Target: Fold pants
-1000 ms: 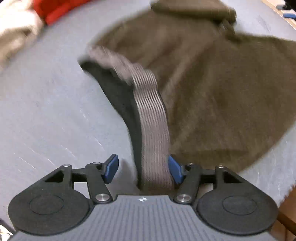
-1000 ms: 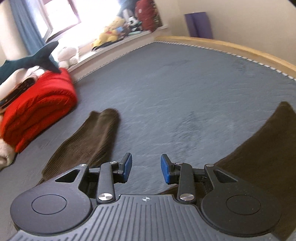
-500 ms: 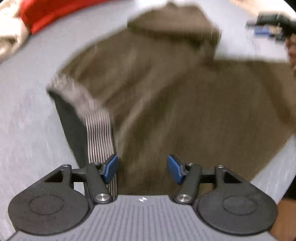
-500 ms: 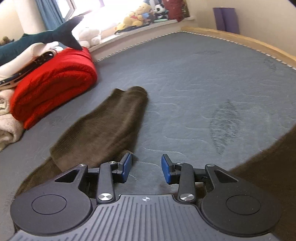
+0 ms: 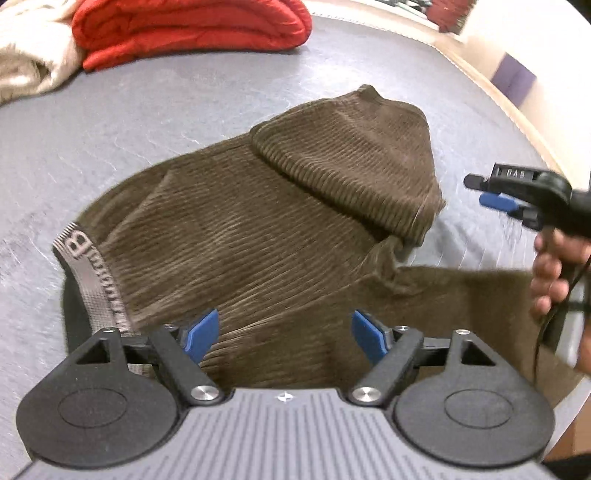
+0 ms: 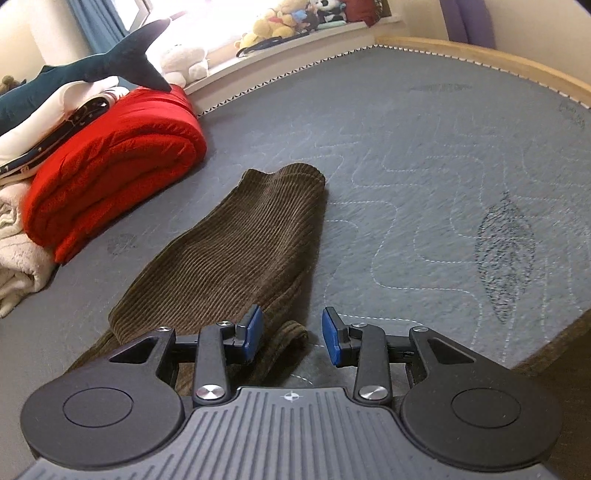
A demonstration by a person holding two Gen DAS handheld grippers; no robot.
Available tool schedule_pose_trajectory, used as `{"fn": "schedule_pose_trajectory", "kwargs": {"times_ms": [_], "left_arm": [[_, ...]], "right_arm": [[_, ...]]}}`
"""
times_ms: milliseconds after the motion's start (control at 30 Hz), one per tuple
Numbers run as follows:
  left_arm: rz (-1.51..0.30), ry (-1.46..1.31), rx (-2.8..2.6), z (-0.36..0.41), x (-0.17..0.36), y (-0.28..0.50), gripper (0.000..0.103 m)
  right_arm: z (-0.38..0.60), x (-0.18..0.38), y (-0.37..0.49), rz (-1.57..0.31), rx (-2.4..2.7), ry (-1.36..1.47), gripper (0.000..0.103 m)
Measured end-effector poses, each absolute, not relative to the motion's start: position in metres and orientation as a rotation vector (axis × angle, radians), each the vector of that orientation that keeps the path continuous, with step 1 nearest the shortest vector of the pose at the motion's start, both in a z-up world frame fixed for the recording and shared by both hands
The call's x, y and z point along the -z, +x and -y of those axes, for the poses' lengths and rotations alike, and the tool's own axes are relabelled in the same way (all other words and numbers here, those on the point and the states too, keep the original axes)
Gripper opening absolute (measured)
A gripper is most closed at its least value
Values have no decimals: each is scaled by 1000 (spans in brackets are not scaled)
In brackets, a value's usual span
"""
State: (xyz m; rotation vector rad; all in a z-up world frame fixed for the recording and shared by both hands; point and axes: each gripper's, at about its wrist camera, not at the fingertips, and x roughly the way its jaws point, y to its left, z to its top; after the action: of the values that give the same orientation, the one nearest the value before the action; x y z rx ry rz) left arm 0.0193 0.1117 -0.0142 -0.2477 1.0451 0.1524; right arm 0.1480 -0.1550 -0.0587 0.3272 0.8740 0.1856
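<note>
Brown corduroy pants (image 5: 258,236) lie on the grey mattress (image 5: 110,122), with one leg folded back over the body and a grey elastic waistband (image 5: 92,273) at the left. My left gripper (image 5: 284,336) is open and empty just above the pants. My right gripper (image 6: 291,336) is open and empty, low over the folded leg (image 6: 236,251) near its edge. It also shows in the left wrist view (image 5: 517,195) at the right, held by a hand.
A folded red blanket (image 6: 110,173) and cream blankets (image 6: 18,251) lie at the left, with a plush shark (image 6: 92,70) on top. Stuffed toys (image 6: 280,22) line the windowsill. A wooden bed rim (image 6: 498,62) runs along the far right.
My left gripper let go of the waistband, which now lies flat at the left, and pulled back. My right gripper moved left toward the folded leg.
</note>
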Motion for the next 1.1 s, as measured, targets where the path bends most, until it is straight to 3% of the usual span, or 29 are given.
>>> {"fn": "schedule_pose_trajectory", "kwargs": {"times_ms": [433,533,600,667,833,1100], "left_arm": [[-948,-163,-208,-90,13,71,82],[-981,-228,-201,-95,19,80,70],[-1008,-328,-155,-100,21,86,43],[-997,-369,-107,-99,20,90,34],[-975,-321,-132,-86,17,96,35],[-988,-346,-154,-95,20,99,38]], "right_arm": [[148,78,171,-898,-181,426,38],[156,79,176,-884,-200,458,38],[166,78,180,-873,-195,492,38],[176,79,183,-861,-180,529,38],[197,94,201,-873,-154,654,38],[191,164,242,-959,-120,975,36]]}}
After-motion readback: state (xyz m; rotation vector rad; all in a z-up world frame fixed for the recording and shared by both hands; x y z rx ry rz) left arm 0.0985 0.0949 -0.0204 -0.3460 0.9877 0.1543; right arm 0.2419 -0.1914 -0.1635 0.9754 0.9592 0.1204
